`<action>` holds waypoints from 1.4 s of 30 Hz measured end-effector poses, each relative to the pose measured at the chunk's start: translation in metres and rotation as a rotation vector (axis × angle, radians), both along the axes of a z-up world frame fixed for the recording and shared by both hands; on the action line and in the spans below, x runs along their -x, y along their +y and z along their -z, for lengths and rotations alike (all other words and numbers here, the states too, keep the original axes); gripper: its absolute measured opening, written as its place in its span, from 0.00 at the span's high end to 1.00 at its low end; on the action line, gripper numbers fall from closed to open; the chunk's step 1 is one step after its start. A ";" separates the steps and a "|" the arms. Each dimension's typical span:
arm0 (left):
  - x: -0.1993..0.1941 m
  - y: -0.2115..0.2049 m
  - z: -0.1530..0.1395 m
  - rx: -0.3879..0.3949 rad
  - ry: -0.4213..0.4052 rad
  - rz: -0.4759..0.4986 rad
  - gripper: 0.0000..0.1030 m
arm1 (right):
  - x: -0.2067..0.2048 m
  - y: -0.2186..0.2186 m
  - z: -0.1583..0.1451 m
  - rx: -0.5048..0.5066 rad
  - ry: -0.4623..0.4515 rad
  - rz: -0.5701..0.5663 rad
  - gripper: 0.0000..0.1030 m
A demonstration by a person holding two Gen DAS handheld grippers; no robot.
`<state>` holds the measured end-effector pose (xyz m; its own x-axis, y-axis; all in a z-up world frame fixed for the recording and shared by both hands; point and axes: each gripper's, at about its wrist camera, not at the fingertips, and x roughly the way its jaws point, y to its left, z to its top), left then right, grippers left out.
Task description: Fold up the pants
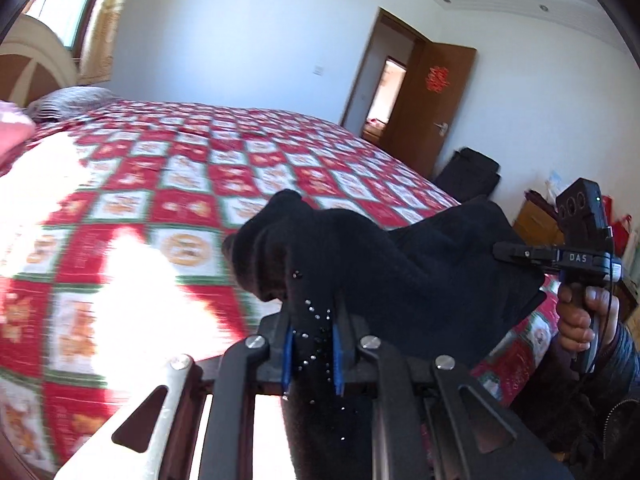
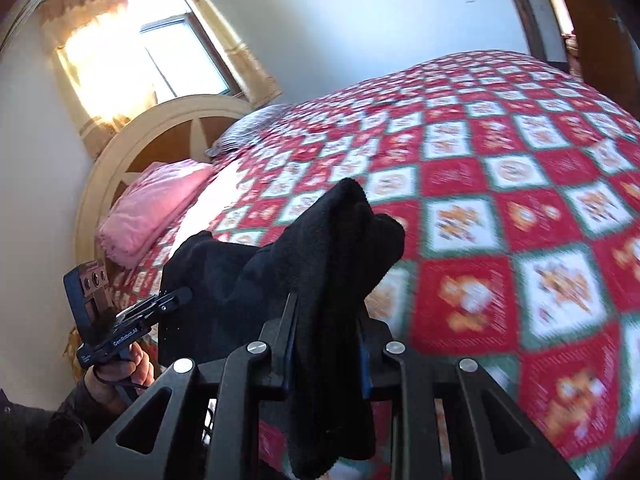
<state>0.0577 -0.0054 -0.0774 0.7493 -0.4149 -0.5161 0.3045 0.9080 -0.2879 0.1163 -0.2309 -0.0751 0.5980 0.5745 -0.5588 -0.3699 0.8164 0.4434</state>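
The black pants (image 1: pixel 360 256) hang in the air above the bed, stretched between both grippers. My left gripper (image 1: pixel 312 320) is shut on one bunched end of the pants; small sparkly studs show on the cloth between its fingers. My right gripper (image 2: pixel 326 312) is shut on the other end of the pants (image 2: pixel 320 248), which drapes down over its fingers. The right gripper also shows in the left wrist view (image 1: pixel 508 252), pinching the cloth's far edge. The left gripper shows in the right wrist view (image 2: pixel 176 296), likewise gripping the cloth.
A bed with a red, white and green checked quilt (image 1: pixel 200 184) fills the space beneath. A pink pillow (image 2: pixel 148 208) and a grey pillow (image 2: pixel 248 128) lie by the headboard (image 2: pixel 132 148). A window (image 2: pixel 160 56), an open brown door (image 1: pixel 432 108) and bags (image 1: pixel 472 176) by the wall.
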 end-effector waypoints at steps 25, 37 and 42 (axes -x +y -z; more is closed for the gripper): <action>0.012 0.139 0.072 -0.120 0.153 -0.450 0.20 | -0.112 0.126 0.082 -0.007 0.170 -0.028 0.41; 0.088 0.079 -0.030 -0.219 -0.075 -0.486 0.00 | -0.036 0.079 0.021 0.208 0.030 0.083 0.39; 0.107 0.052 -0.059 -0.214 -0.151 -0.564 0.00 | 0.032 0.090 -0.038 0.218 -0.140 0.033 0.38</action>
<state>-0.0494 0.0462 -0.0184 0.8943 0.1667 -0.4151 -0.2153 0.9738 -0.0728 0.0846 -0.1411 -0.0372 0.6944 0.4288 -0.5779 -0.3869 0.8996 0.2026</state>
